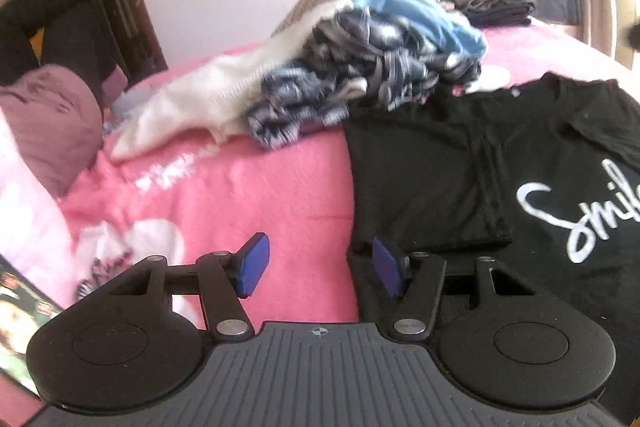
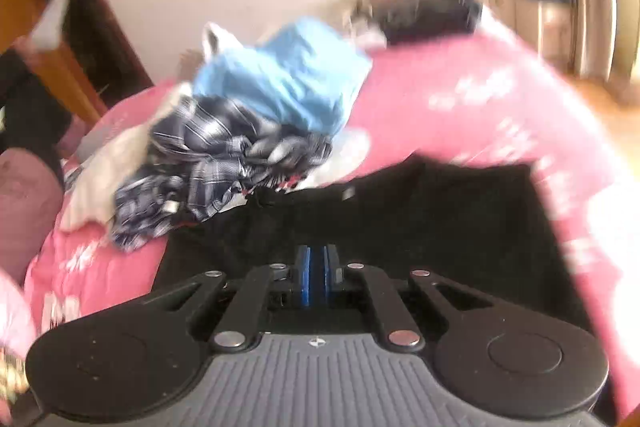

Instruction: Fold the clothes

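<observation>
Left wrist view, item by item:

- Left gripper [image 1: 320,267]: fingers spread, blue pads apart, nothing between them; it hangs over the near left edge of the black T-shirt.
- Black T-shirt [image 1: 460,163]: lying on the bed, white script lettering facing up, one side already turned inward along a lengthwise crease. Upper left corner touches the laundry heap.
- Bed [image 1: 224,195]: pink printed cover, bare between the shirt and the mauve cushion [image 1: 52,123].
- Unfolded heap: white knit garment [image 1: 192,107], checked blue-and-white garment [image 1: 360,75], light blue garment [image 1: 420,11], piled together behind the shirt.
- Folded stack [image 1: 492,3]: dark and tan items at the far side of the bed, well apart from the shirt.

Right wrist view (heavily blurred):

- Right gripper [image 2: 316,277]: fingers pressed together. Dark cloth lies below and beyond them; whether any fabric is pinched cannot be told from the blur.

Risks, as judged:

- If the right fingers do carry a shirt edge, a fast sweep could drag the whole garment across the slippery cover and undo the crease.
- The shirt's corner sits against the checked garment; a lift there may snag it and pull the heap onto the fold.
- Left fingers closing at the hem may catch the bed cover along with the cloth.
</observation>
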